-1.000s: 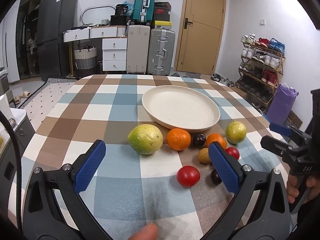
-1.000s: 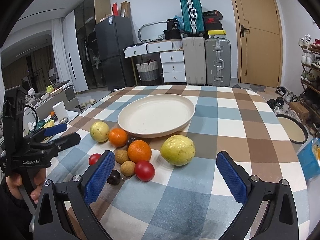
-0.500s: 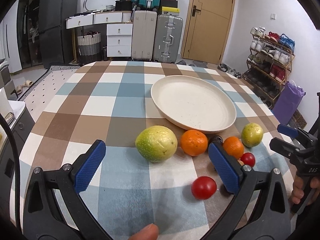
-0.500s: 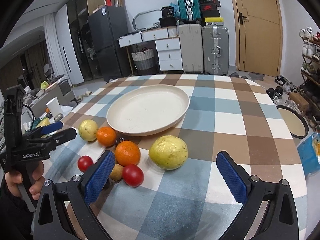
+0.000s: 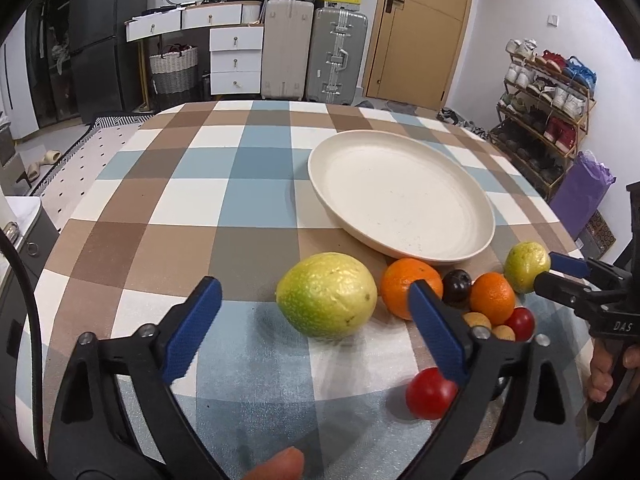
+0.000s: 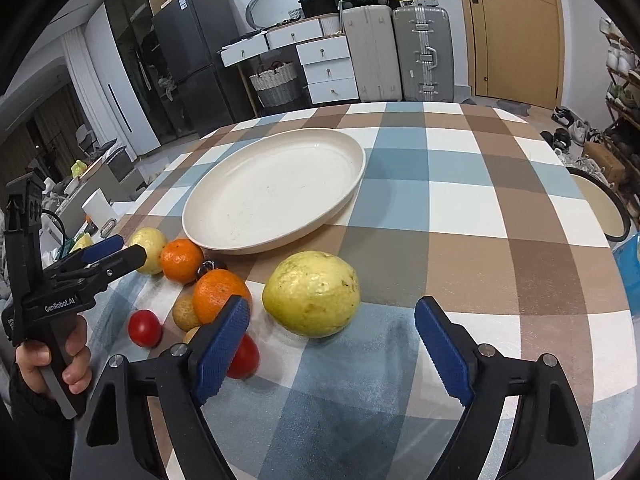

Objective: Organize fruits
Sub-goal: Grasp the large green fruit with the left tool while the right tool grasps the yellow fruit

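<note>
Both your grippers have moved closer to the large yellow-green fruit (image 5: 327,295), which lies on the checked tablecloth (image 5: 256,168) beside the oranges, near the plate (image 5: 400,194). Your left gripper (image 5: 316,332) and right gripper (image 6: 332,350) are spread wide, holding nothing.

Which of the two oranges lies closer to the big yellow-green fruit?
The larger orange, beside the big yellow-green fruit near the plate's edge; the smaller orange sits beyond a dark plum.

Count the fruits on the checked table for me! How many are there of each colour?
Yellow-green round fruits: 2
Orange round citrus fruits: 2
Red round tomato-like fruits: 2
Small tan-brown round fruits: 2
Dark purple round fruit: 1
Total in view: 9
</note>
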Demonstrator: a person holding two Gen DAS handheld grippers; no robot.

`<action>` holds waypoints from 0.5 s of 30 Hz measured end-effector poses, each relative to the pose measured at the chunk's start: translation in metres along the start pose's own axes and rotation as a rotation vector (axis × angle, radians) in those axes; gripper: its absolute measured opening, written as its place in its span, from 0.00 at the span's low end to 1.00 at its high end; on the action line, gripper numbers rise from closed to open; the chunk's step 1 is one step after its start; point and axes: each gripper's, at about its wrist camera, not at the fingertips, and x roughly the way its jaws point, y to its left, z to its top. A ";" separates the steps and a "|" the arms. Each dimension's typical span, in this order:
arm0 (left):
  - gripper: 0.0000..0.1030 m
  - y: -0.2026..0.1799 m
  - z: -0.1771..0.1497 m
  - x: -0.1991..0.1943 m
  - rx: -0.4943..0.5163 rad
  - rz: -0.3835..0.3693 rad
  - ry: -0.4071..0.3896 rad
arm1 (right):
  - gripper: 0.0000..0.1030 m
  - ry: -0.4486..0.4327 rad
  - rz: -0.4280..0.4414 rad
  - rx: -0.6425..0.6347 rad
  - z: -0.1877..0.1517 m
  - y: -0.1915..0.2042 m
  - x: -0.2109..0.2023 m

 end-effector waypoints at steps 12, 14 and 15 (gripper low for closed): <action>0.51 0.003 -0.001 0.009 -0.020 -0.110 0.045 | 0.64 0.032 0.041 0.007 0.002 0.002 0.013; 0.51 -0.001 -0.001 0.006 -0.007 -0.112 0.028 | 0.57 0.033 0.059 0.013 0.002 0.001 0.014; 0.51 -0.001 -0.001 0.004 -0.004 -0.115 0.019 | 0.55 0.033 0.066 0.017 0.002 0.001 0.014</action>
